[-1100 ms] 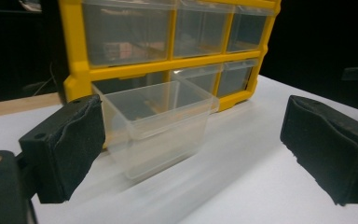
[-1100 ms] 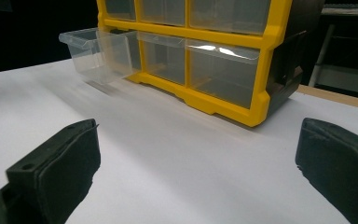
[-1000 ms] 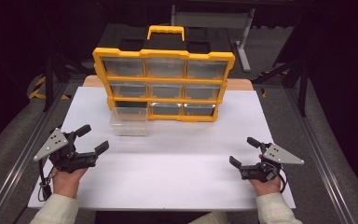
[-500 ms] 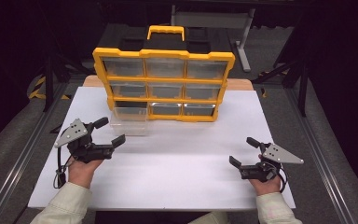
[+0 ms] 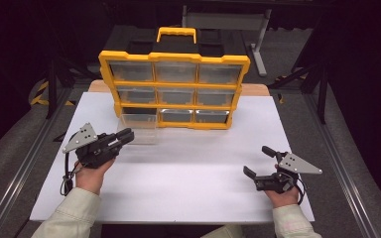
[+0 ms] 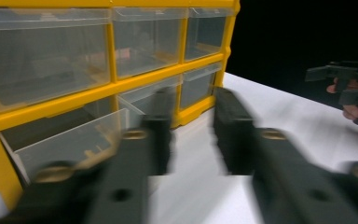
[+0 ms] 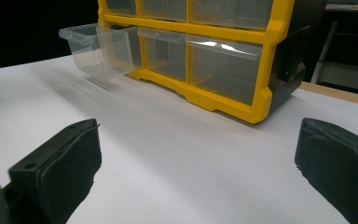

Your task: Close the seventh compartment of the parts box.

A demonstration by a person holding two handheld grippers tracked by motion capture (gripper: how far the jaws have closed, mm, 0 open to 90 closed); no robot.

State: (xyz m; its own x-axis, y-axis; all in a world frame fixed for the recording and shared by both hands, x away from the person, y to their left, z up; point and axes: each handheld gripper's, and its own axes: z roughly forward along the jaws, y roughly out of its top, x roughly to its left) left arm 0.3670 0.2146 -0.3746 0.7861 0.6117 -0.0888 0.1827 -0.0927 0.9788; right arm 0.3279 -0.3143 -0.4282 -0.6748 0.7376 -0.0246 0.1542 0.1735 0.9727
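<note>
A white desk (image 5: pixel 178 183) carries a yellow nine-drawer organizer (image 5: pixel 174 89) at its twelve o'clock edge. Every clear drawer looks empty as far as the glare allows. Only the bottom-left drawer (image 5: pixel 138 124) is pulled out, its front wall toward six o'clock, and it too looks empty.

The left tongs (image 5: pixel 124 137) hover at about nine o'clock on the desk, jaws parted with a narrow gap, gripping nothing, tips just beside the drawer's near corner. The right tongs (image 5: pixel 256 161) rest at about four o'clock, spread wide and empty, well apart from the organizer.

The likely trouble: a push landing on one corner could skew the drawer so it jams in its slot, or shove the light organizer backward. The slick clear plastic may also slip between the pads.
</note>
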